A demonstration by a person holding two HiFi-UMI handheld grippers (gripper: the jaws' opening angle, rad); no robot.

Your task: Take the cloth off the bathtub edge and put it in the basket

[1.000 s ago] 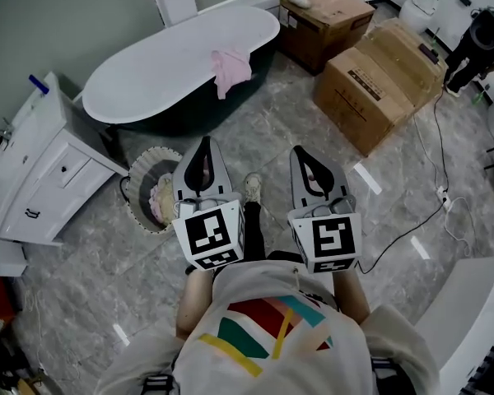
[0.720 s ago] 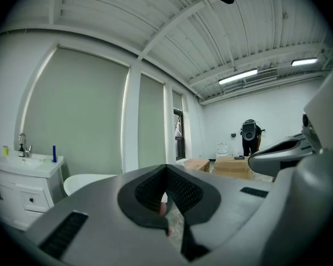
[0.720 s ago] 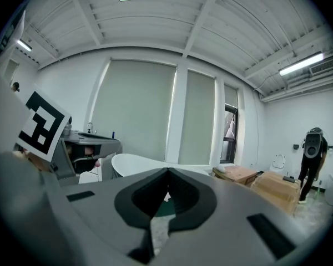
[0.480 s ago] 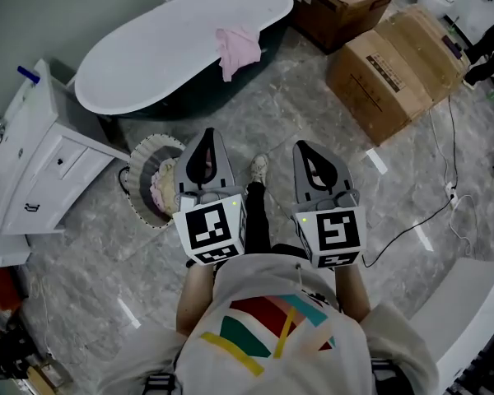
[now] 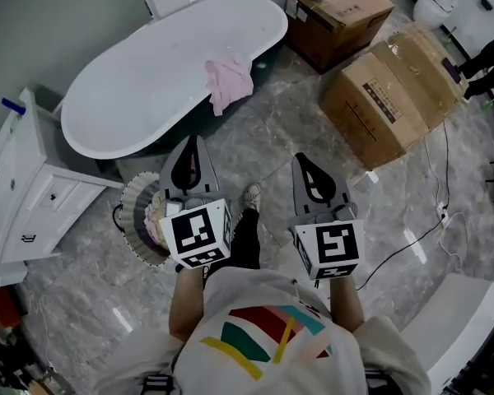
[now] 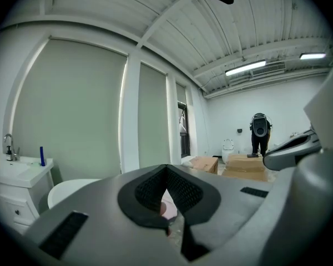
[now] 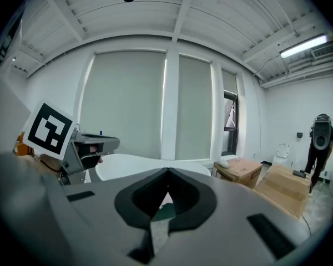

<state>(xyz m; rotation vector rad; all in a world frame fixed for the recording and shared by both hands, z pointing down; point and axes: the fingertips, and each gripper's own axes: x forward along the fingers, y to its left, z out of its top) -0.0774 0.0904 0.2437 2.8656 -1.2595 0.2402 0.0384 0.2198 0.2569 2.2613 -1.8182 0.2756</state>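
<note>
Both my grippers clenched and empty, cloth on the tub rim ahead

I hold my left gripper (image 5: pixel 191 148) and right gripper (image 5: pixel 305 166) side by side in front of me. Each one's jaws are pressed together with nothing between them. The pink cloth (image 5: pixel 229 79) is draped over the near edge of the white bathtub (image 5: pixel 140 89), part of it hanging down the tub's dark outer side. It is well apart from both grippers and beyond the gap between them. The round basket (image 5: pixel 132 217) stands on the marbled floor (image 5: pixel 296 130) just left of my left gripper, between the tub and the white cabinet (image 5: pixel 29 192), with pale fabric already in it. Two cardboard boxes (image 5: pixel 391 93) sit on the floor to the right of the tub.
</note>
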